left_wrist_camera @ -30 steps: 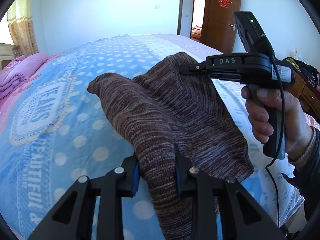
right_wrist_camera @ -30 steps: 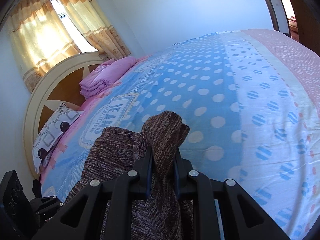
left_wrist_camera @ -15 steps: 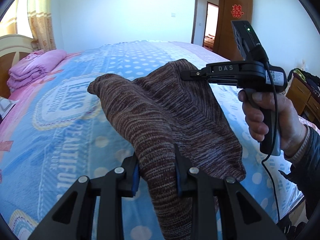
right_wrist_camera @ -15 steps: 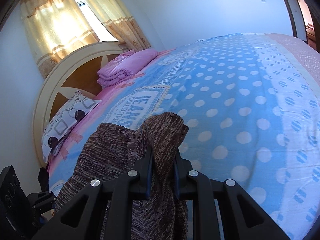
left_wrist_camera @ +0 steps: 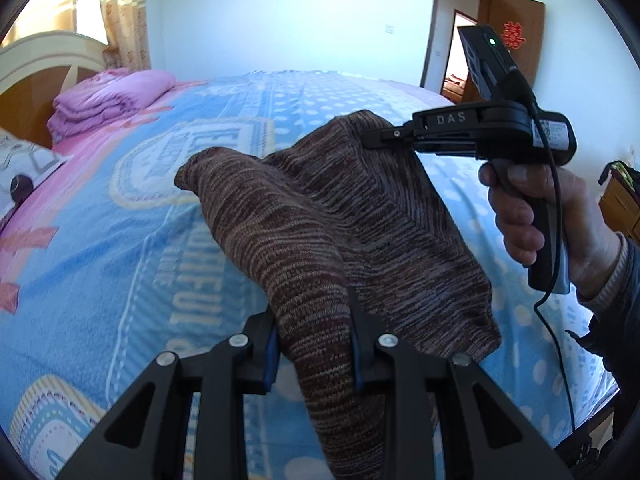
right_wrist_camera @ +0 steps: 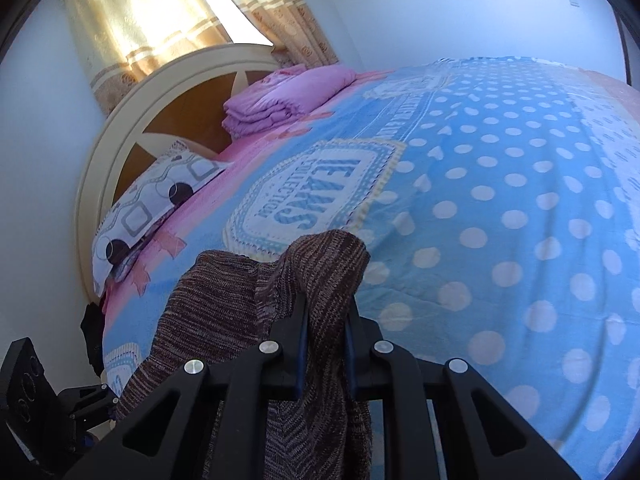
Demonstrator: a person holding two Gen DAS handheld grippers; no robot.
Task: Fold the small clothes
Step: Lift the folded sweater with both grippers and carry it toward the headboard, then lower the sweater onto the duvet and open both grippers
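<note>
Both grippers, left (left_wrist_camera: pixel 313 354) and right (right_wrist_camera: pixel 325 346), pinch knit (left_wrist_camera: pixel 332 216) corners (soft, light, droopy); likely best held by edges.

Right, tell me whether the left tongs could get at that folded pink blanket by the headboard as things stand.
Probably not. The left tongs are shut on the brown knit garment, which the right tongs also grip, and the folded pink blanket lies far up the bed.
</note>
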